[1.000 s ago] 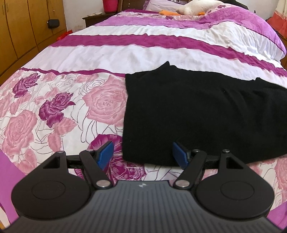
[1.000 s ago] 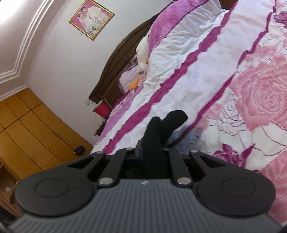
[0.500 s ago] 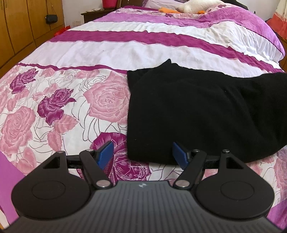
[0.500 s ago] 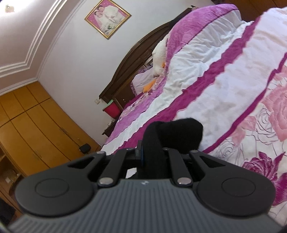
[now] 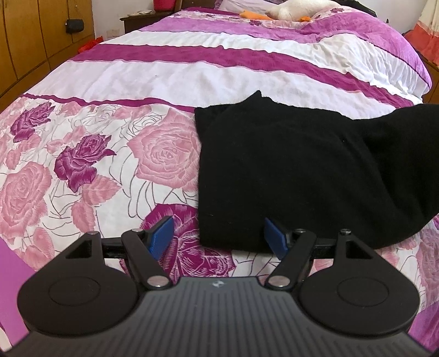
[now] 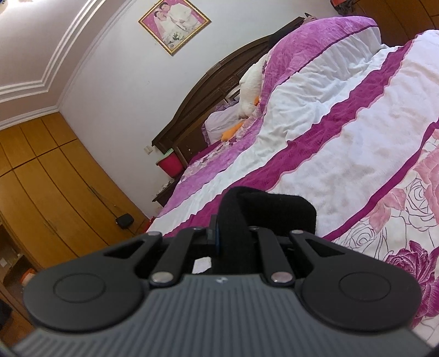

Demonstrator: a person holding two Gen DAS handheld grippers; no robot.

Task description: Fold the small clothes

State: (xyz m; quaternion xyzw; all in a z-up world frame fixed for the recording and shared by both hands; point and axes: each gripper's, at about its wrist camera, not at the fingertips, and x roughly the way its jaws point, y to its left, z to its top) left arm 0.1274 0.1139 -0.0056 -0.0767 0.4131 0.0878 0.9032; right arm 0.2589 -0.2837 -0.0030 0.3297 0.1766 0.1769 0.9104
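A black knit garment (image 5: 288,170) lies on the near, rose-printed part of the bedspread (image 5: 90,164), its left edge running straight from near to far and a small point of cloth sticking up at its far edge. Its right side rises off the bed in a dark fold toward the right border of the left wrist view.

The left gripper (image 5: 219,237) hangs over the garment's near left corner with its jaws spread wide and nothing in them; the left blue pad (image 5: 162,237) is over the purple rose, the right blue pad (image 5: 274,240) over the black hem. I cannot tell whether either pad touches the cloth.

The right gripper (image 6: 233,236) is clamped tight on a bunch of the same black fabric (image 6: 263,211), which bulges out past its fingertips and is held up off the bed, with the striped white and magenta cover beyond it. That view is tilted.

At the far end of the bed a white plush toy (image 6: 251,85) with orange parts rests by the pillows against a dark wooden headboard (image 6: 208,88). A framed picture (image 6: 174,24) hangs on the wall above it. A red bin (image 6: 170,166) stands on a bedside table, and a wooden wardrobe (image 6: 55,186) fills the left wall, with a small black pouch (image 5: 74,25) hanging on it.
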